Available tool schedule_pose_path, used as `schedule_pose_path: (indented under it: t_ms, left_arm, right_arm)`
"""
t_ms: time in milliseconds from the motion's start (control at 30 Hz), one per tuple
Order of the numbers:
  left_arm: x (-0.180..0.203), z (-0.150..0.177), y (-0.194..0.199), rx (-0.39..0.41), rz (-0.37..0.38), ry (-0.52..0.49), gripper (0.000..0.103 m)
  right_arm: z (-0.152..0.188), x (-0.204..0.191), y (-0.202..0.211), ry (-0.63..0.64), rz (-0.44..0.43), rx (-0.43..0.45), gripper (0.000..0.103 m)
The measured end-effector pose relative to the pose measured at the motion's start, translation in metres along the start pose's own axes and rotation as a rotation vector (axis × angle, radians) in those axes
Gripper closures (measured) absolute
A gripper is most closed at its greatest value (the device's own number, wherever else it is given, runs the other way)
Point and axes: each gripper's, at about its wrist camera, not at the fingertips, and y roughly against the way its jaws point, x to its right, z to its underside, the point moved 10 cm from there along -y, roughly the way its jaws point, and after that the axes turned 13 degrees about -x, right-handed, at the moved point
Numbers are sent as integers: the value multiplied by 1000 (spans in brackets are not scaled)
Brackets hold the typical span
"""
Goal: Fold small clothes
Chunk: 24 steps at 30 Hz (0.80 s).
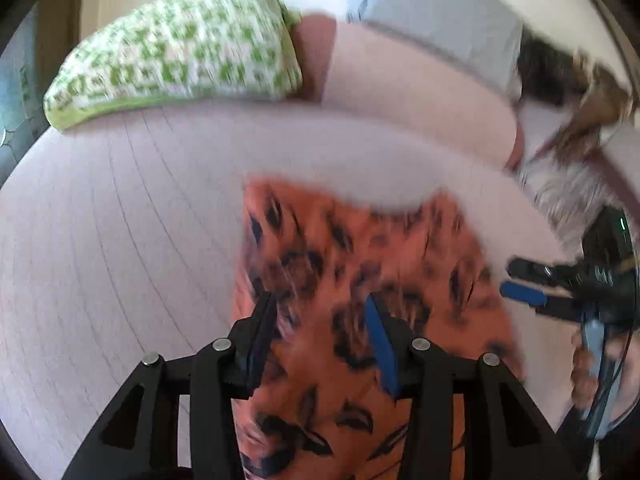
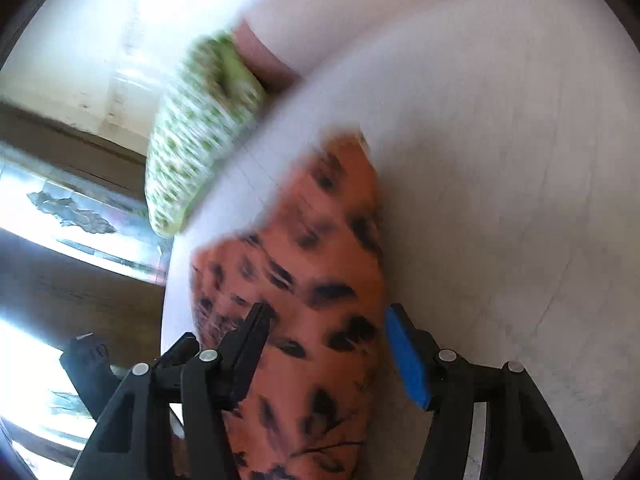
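An orange garment with dark leaf print [image 1: 360,280] lies on the pale pink bed sheet [image 1: 120,220]. My left gripper [image 1: 320,304] is open, its jaws apart over the near part of the garment. In the right wrist view the same garment [image 2: 320,272] lies as a long strip, and my right gripper [image 2: 326,316] is open with its jaws spread to either side of it. The right gripper also shows in the left wrist view [image 1: 520,280] at the garment's right edge. Both views are motion-blurred.
A green-and-white patterned pillow [image 1: 180,56] lies at the back of the bed, with a pale pink pillow [image 1: 420,92] beside it. A heap of other clothes [image 1: 568,120] lies at the back right. The bed's edge and floor [image 2: 80,280] are to the left.
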Motion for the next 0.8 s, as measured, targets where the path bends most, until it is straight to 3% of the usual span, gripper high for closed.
schedule_pose_path:
  t_ms: [100, 167, 200, 267, 300, 333, 367, 433, 467, 500, 533, 633, 733, 800]
  left_arm:
    - [-10, -24, -5, -21, 77, 4, 55]
    - [-27, -31, -37, -124, 58, 42, 58]
    - [-33, -33, -50, -156, 55, 54, 70]
    - [-49, -26, -91, -264, 91, 113, 72]
    - [-55, -28, -95, -262, 158, 181, 74]
    - [-59, -30, -90, -258, 178, 221, 77]
    - [-57, -32, -79, -236, 163, 221, 86]
    - [-38, -39, -50, -107, 53, 56, 88]
    - [-39, -35, -56, -118, 20, 42, 87]
    - [-50, -18, -85, -232, 24, 112, 81]
    - [-53, -15, -93, -241, 67, 143, 80]
    - [-56, -24, -69, -189, 75, 187, 75]
    - [-42, -30, -32, -94, 56, 129, 73]
    - [-33, -17, -9, -66, 49, 96, 68]
  right_arm:
    - [10, -48, 8, 118, -82, -18, 39]
    - [22, -69, -6, 178, -124, -70, 38]
    - [33, -74, -14, 182, -149, -102, 38]
    - [44, -55, -52, 136, -134, -199, 32]
    - [53, -44, -65, 142, -111, -216, 33]
    - [54, -39, -63, 161, -100, -169, 44]
    - [54, -39, -59, 155, -109, -158, 45]
    - [58, -40, -54, 129, -132, -172, 45]
    - [59, -38, -57, 130, -129, -184, 45]
    - [56, -35, -61, 131, -131, -188, 45]
    - [53, -32, -62, 131, -131, -188, 45]
    - [52, -36, -55, 152, -109, -178, 45]
    - [48, -40, -59, 142, -112, -169, 45]
    - [50, -39, -49, 151, -87, -160, 43]
